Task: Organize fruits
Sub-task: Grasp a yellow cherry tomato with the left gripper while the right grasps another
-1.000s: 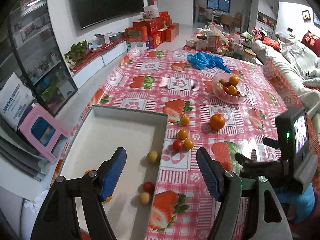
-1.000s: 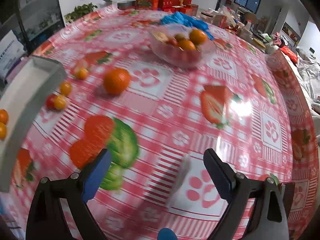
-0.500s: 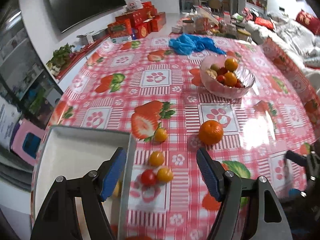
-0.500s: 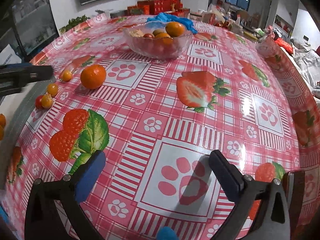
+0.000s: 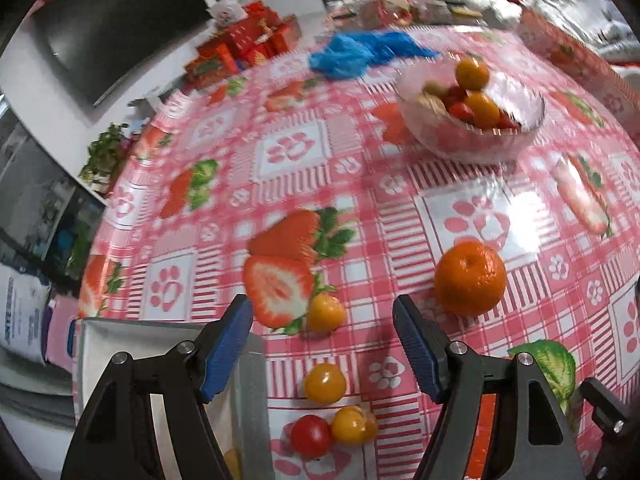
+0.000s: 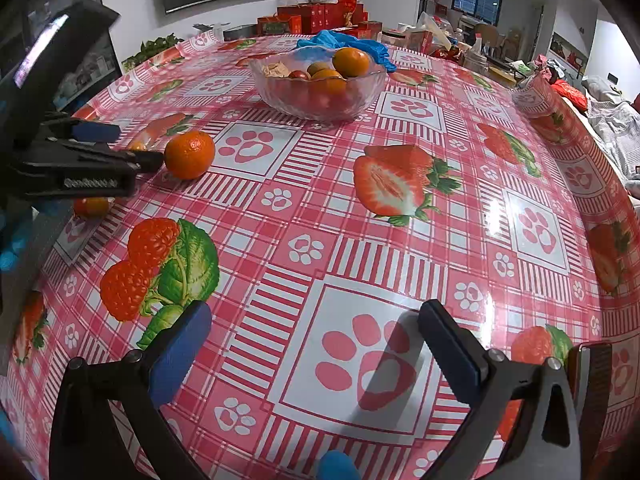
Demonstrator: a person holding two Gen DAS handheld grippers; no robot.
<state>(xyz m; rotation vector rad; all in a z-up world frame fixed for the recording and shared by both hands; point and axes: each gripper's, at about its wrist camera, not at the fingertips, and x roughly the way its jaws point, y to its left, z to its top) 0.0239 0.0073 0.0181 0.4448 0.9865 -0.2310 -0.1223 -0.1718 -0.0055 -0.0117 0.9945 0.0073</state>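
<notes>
Hovering agape and empty, the left tool frames a small yellow fruit; the mandarin at two o'clock risks a nudge; right tool agape, empty.

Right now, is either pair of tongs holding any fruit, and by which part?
Nothing is held. The left tongs stand open above a small yellow fruit; the right tongs are open over bare tablecloth.

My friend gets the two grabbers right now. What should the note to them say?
Left gripper: open, empty, over the small yellow fruit.
Right gripper: its fingers have just opened wide; empty, over bare tablecloth.
Loose on the cloth: big orange, two more yellow fruits, one red tomato.
Glass bowl holds fruit; grey tray sits left.
Left: sort the loose fruit.
</notes>
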